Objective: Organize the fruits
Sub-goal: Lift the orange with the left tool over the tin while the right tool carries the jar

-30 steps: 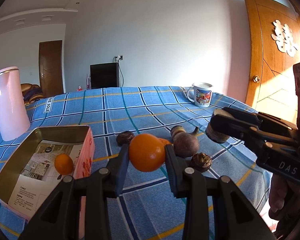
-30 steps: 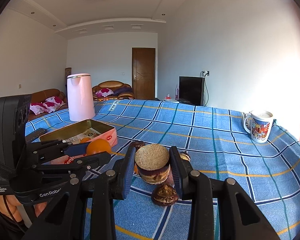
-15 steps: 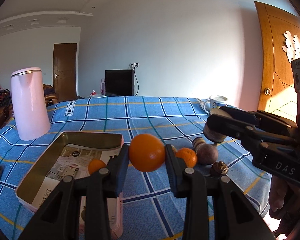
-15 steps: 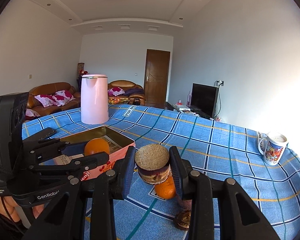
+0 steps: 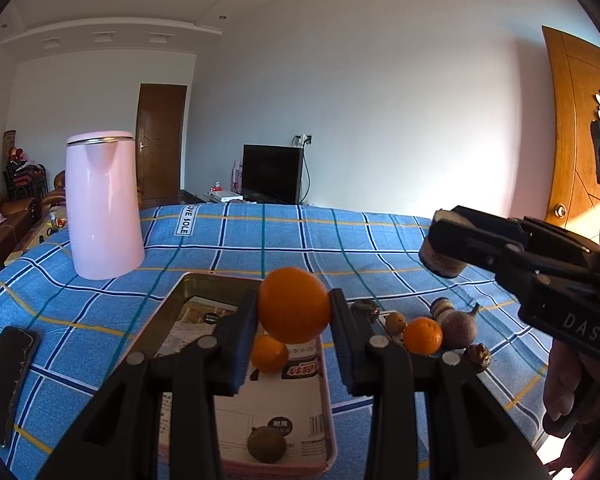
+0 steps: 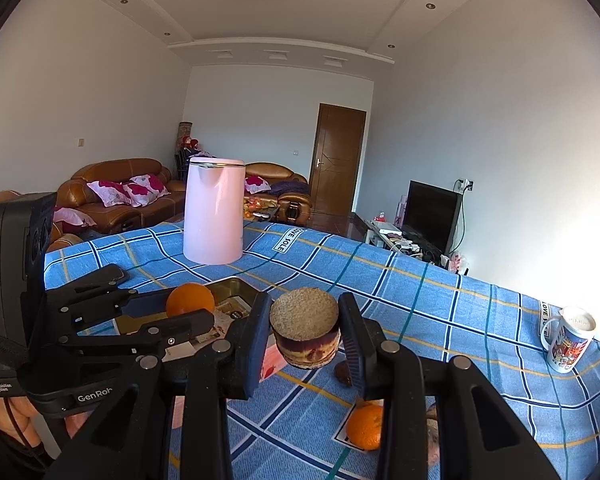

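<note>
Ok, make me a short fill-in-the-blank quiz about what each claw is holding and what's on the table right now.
1. The left claw is shut on an ____.
2. The right claw grips a cut chunk of fruit whose pale flat face points ____.
3. Behind the metal tin stands a tall ____ kettle.
4. On the cloth left of the tin lies a dark ____.

Missing words: orange; up; pink; phone

Metal tin (image 5: 168, 304), cloth tablecloth (image 5: 340, 240), glossy kettle (image 5: 102, 208).
</note>
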Demonstrator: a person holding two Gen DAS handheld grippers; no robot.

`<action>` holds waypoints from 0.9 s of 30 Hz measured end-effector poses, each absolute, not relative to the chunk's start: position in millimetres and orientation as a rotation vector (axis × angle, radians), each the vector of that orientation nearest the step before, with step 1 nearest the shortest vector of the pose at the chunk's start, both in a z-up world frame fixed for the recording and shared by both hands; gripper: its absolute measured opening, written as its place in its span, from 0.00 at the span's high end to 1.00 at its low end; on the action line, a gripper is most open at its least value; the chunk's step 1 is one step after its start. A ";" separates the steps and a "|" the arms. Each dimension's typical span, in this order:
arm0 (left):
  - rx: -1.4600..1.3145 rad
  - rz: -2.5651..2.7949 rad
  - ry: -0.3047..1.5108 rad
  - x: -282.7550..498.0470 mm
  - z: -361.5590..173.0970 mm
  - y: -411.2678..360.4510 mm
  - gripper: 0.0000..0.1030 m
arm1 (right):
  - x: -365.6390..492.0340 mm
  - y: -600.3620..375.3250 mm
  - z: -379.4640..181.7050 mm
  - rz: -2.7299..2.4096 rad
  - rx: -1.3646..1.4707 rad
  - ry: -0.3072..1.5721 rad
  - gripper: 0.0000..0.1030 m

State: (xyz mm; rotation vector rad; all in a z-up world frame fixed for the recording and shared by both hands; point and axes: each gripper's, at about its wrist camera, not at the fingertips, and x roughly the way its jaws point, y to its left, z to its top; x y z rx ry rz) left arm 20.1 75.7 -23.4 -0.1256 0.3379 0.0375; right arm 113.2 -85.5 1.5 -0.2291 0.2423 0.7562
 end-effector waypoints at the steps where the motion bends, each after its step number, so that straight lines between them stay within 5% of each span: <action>1: -0.134 0.049 0.338 19.7 -22.7 81.6 0.64 | 113.7 -81.9 2.7 0.763 -0.230 0.241 0.65; 27: -0.177 0.162 0.446 33.8 -42.5 138.7 0.64 | 139.6 14.8 -55.3 0.903 -0.238 0.476 0.65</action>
